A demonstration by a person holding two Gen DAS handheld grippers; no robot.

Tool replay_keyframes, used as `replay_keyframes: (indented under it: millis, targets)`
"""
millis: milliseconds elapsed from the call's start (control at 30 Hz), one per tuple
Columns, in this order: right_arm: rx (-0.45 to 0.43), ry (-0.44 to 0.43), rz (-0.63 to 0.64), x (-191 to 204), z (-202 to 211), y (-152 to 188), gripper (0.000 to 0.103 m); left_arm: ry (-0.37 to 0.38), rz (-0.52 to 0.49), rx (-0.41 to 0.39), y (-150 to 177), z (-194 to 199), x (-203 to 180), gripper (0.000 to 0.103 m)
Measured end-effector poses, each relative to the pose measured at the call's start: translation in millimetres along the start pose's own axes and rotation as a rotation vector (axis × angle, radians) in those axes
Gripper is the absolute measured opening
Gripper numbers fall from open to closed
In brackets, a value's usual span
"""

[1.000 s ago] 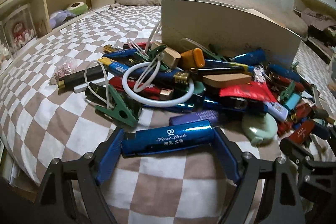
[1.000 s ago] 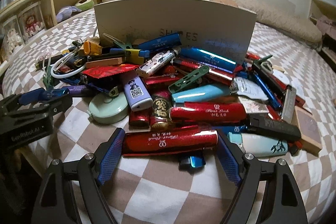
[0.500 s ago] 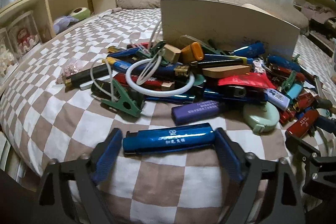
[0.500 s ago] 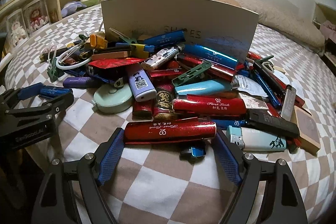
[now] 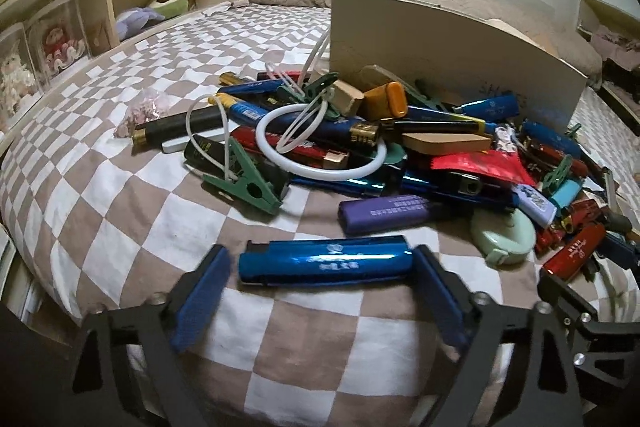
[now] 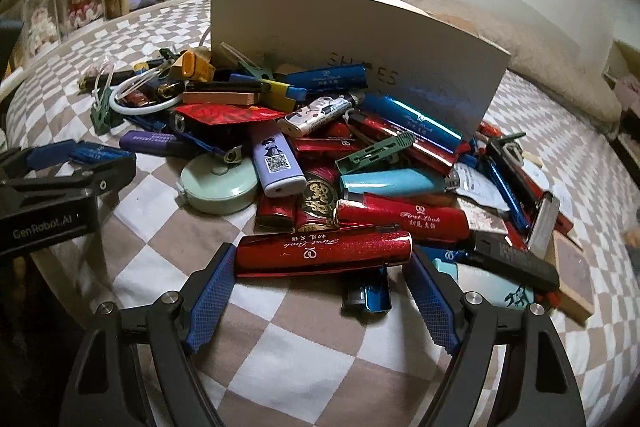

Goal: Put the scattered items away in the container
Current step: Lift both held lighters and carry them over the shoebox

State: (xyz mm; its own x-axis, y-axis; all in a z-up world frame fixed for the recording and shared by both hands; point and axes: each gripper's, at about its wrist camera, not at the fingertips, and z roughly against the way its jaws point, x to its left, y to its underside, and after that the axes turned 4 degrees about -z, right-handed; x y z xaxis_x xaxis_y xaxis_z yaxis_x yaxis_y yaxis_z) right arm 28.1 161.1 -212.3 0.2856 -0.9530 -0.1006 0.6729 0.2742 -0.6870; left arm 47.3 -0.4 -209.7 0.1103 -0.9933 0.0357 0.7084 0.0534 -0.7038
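Lighters [image 6: 324,253] heaped against the upright cream box [image 6: 360,39].

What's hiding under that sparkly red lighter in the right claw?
Under the red lighter a small blue lighter pokes out, lying on the checkered bedspread. Its far end is covered, so the rest cannot be seen.

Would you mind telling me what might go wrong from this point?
1. The left gripper, its jaws closing endwise around the glossy blue lighter, may let it twist out.
2. The right gripper clamps the red lighter, which touches the pile; lifting may drag the small blue lighter beneath.
3. The container wall is tall; a low carry could hit it.
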Motion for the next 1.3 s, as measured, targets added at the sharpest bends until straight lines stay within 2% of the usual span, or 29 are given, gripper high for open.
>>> replay_keyframes:
  millis: [167,500,867,1067,1300]
  targets:
    - [0.004,-0.006,-0.006,-2,2,0,0.083,0.018,0.0,0.001,-1,0,0,0.084]
    - [0.026,-0.031,-0.106,-8,8,1,0.083,0.057,-0.008,-0.011,-3,6,-2,0.084]
    - [0.026,-0.032,-0.187,-11,18,6,0.083,0.097,-0.061,-0.025,-4,15,-13,0.084]
    - [-0.003,-0.036,-0.213,-14,27,0,0.083,0.125,-0.091,-0.043,-6,24,-20,0.084]
    - [-0.064,-0.038,-0.241,-20,43,-6,0.083,0.138,-0.091,-0.101,-17,42,-23,0.084]
